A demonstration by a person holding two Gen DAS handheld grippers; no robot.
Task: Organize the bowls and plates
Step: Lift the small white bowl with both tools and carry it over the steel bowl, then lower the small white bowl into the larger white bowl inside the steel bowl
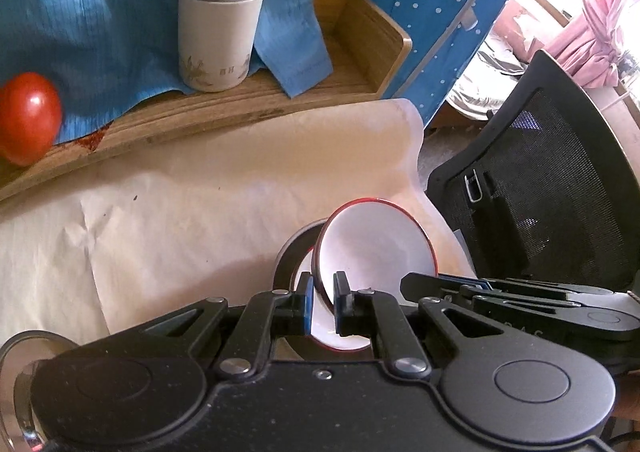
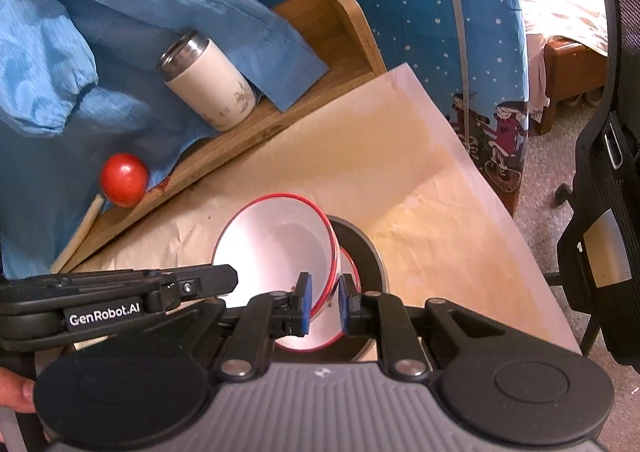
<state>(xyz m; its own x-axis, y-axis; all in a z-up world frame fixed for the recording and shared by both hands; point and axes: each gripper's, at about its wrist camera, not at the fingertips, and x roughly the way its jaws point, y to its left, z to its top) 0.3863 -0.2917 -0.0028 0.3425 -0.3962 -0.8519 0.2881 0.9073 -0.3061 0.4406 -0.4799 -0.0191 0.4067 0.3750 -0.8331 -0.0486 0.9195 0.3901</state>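
A white bowl (image 1: pixel 376 244) with a red rim hangs tilted, its opening turned toward both cameras. My left gripper (image 1: pixel 323 286) is shut on its rim, one blue pad inside and one outside. My right gripper (image 2: pixel 323 290) is shut on the opposite side of the same bowl (image 2: pixel 280 252). Each gripper shows in the other's view: the right gripper (image 1: pixel 416 280) at the bowl's right edge, the left gripper (image 2: pixel 230 276) at its left edge. Just under the bowl, a steel bowl (image 1: pixel 294 248) with a dark inside (image 2: pixel 360 244) stands on the paper-covered table, partly hidden.
A wooden tray (image 1: pixel 360 64) at the back holds a white steel-topped flask (image 1: pixel 218 24), a tomato (image 1: pixel 26 116) and a draped blue garment (image 1: pixel 60 12). A black mesh chair (image 1: pixel 540 180) stands off the table's right edge. A clear glass dish (image 1: pixel 22 368) lies near left.
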